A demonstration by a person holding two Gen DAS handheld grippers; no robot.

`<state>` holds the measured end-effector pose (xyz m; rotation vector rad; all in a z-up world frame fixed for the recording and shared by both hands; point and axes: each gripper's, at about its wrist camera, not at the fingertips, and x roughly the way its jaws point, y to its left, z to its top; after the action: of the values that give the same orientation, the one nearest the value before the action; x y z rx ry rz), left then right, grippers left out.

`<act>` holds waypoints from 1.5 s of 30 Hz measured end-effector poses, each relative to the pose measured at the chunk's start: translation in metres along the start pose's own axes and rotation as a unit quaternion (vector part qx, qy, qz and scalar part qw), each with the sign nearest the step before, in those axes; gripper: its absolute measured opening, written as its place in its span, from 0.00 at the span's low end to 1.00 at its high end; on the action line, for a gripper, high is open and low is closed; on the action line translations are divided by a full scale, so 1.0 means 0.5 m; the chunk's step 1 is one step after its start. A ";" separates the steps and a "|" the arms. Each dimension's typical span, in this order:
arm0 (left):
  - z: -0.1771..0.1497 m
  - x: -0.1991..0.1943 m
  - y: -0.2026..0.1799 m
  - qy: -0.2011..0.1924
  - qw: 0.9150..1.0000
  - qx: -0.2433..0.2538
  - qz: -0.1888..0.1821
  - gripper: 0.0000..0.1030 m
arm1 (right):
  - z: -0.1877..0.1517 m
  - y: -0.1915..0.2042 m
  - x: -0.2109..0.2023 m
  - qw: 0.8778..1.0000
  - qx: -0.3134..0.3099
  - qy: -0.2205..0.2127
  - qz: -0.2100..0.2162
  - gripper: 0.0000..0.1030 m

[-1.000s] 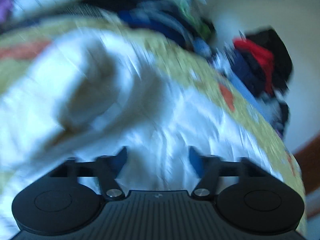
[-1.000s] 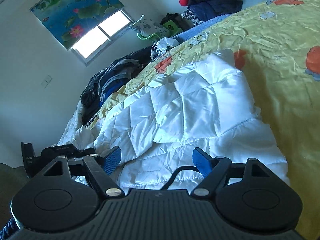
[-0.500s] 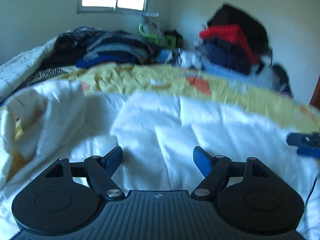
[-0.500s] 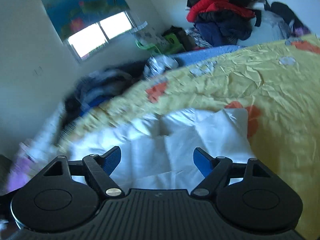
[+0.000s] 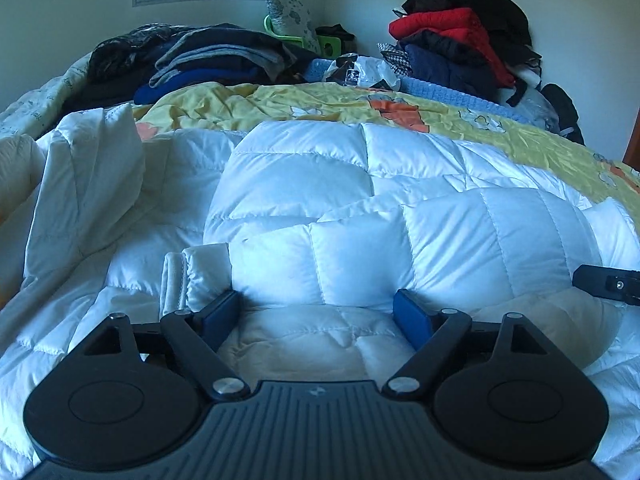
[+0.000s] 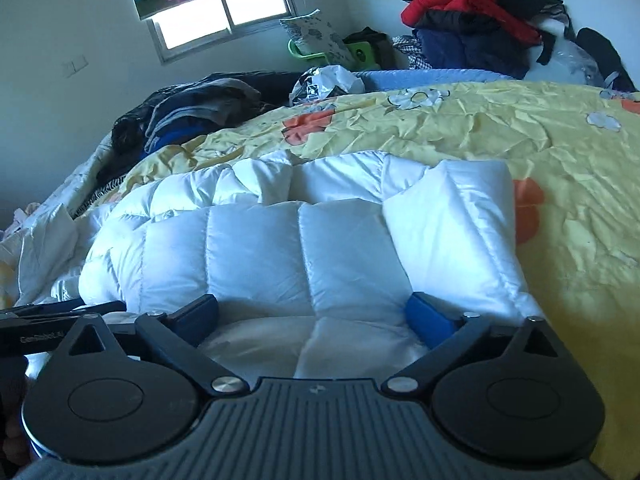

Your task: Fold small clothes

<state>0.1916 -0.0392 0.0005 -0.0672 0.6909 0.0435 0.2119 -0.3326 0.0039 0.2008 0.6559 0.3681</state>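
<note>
A white quilted puffy garment (image 5: 360, 208) lies folded over on the yellow flowered bedspread (image 6: 520, 136). My left gripper (image 5: 316, 308) sits low at its near edge, and its jaws are opening with the padded fold bulging between the blue pads, which do not press on it. My right gripper (image 6: 312, 310) is further right along the same edge of the garment (image 6: 304, 248). Its jaws are also opening, wide around the fold, without a grip. Each gripper shows at the side of the other's view.
Dark folded clothes (image 5: 208, 60) are piled at the back left of the bed. A heap of red, navy and black jackets (image 5: 460, 36) is stacked at the back right by the wall. A crumpled plastic bag (image 6: 328, 80) lies between them. More white fabric (image 5: 80, 184) is bunched to the left.
Both grippers have rolled level and dropped towards the bed. The white garment now lies doubled over in a puffy fold in front of them, and both pairs of jaws stand wider.
</note>
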 end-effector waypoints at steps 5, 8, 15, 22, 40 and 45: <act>-0.003 -0.032 0.017 -0.021 1.000 -0.011 -0.018 0.82 | 0.002 -0.003 -0.003 1.000 0.008 -0.004 0.004 0.96; -0.015 -0.103 0.043 -0.056 0.998 -0.029 -0.019 0.83 | -0.001 -0.004 -0.006 1.000 0.012 -0.006 0.004 0.96; -0.055 -0.267 0.226 -0.116 0.985 -0.130 0.020 0.91 | -0.004 -0.006 -0.010 1.000 0.016 -0.010 0.002 0.97; -0.056 -0.269 0.367 -0.111 0.971 -0.175 0.122 0.91 | -0.004 -0.009 -0.012 1.000 0.022 -0.011 0.006 0.97; -0.142 -0.201 0.586 -0.050 0.814 -0.575 -0.063 0.90 | -0.006 -0.007 -0.014 1.000 0.020 -0.011 0.001 0.97; -0.143 -0.177 0.578 -0.039 0.801 -0.592 -0.079 0.44 | -0.005 -0.008 -0.014 1.000 0.020 -0.011 0.001 0.97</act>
<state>0.0601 0.2421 -0.0117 -1.3316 0.4792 0.3163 0.2060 -0.3388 0.0047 0.2429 0.6413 0.3537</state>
